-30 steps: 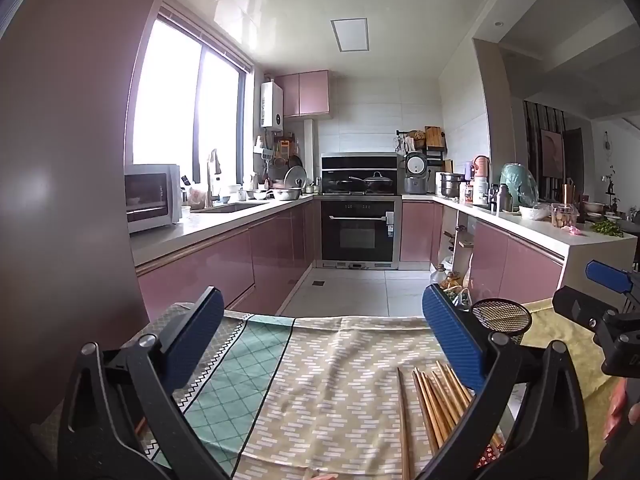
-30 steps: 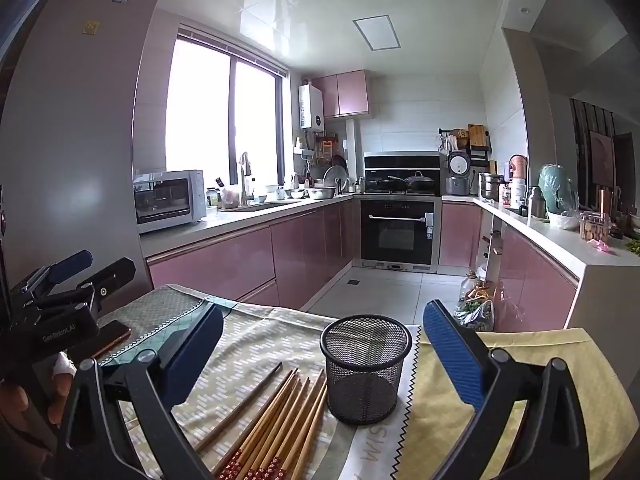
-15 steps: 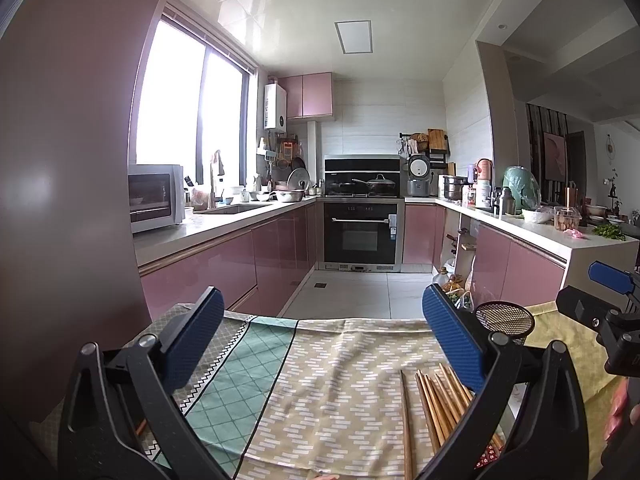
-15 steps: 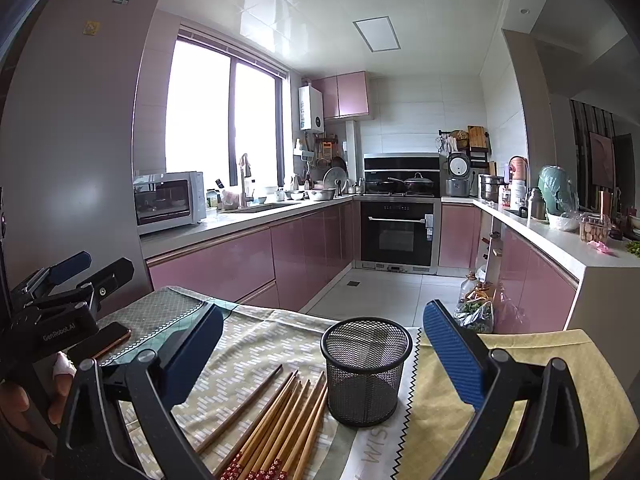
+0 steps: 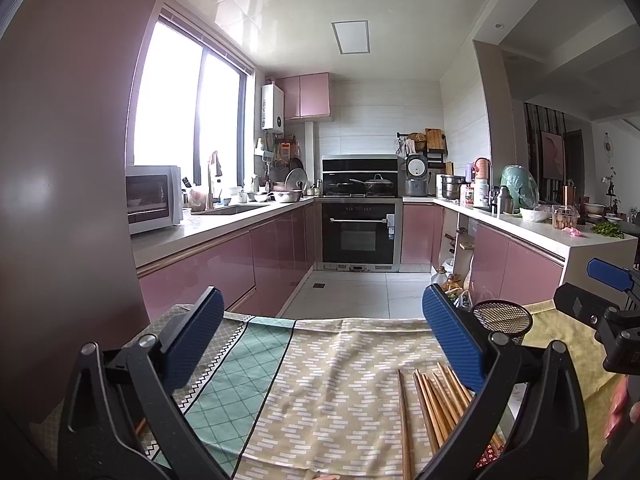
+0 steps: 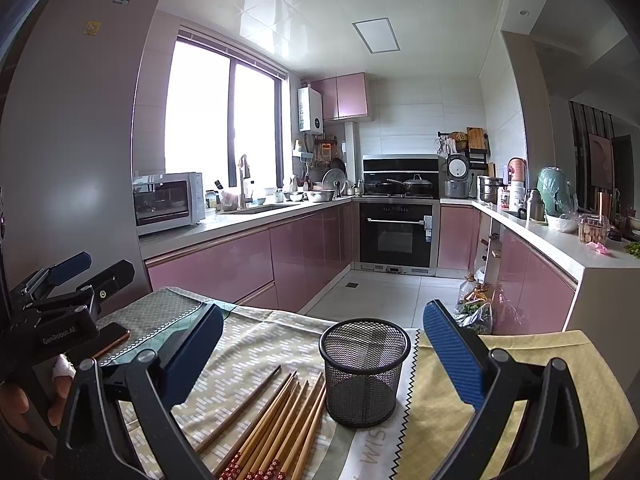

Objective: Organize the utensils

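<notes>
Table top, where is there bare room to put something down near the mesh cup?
The yellow cloth right of the mesh cup lies bare. So does the green checked cloth, left of the chopsticks. It is crowded between them: the chopsticks lie fanned right beside the cup. A phone sits at the far left edge.

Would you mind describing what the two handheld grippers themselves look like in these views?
Both are the same build. The left gripper and right gripper each have two black, angular plastic arms joined with round silver pivot bolts, ending in flat rectangular fingers faced with dark blue textured pads. Seen from the right wrist view, the left gripper's black body carries white "GenRobot.AI" lettering. No cables or sleeves show.
</notes>
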Demonstrator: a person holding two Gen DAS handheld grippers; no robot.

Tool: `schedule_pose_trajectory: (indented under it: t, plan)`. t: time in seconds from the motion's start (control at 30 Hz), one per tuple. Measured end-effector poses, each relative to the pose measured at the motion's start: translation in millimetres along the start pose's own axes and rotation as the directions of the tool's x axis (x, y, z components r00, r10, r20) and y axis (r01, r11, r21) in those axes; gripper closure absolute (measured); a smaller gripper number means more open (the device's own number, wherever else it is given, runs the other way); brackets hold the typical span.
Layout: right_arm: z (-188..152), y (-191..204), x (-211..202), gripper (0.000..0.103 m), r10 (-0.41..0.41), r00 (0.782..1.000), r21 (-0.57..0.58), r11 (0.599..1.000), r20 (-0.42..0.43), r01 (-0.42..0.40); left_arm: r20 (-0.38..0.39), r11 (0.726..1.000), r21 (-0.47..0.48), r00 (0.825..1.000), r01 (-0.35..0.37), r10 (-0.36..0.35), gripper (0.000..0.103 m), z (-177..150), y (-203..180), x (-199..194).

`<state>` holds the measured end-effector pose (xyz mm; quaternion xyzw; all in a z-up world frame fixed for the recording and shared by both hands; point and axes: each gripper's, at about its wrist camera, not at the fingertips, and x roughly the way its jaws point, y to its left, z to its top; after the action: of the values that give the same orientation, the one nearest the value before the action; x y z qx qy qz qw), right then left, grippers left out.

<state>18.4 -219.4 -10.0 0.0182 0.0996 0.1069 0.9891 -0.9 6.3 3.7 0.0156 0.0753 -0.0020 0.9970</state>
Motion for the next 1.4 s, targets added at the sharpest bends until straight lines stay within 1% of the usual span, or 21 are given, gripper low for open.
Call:
schedule_pose_trajectory:
  t: [1.4]
  plan:
    - [2.0,-2.2,-2.0,0.006,-0.001,1.000,0.004,1.000,-0.002,0.001,-0.001,1.000,0.010,1.000,0.020,-0.020,0.005,-0.6,-9.5,-1.6]
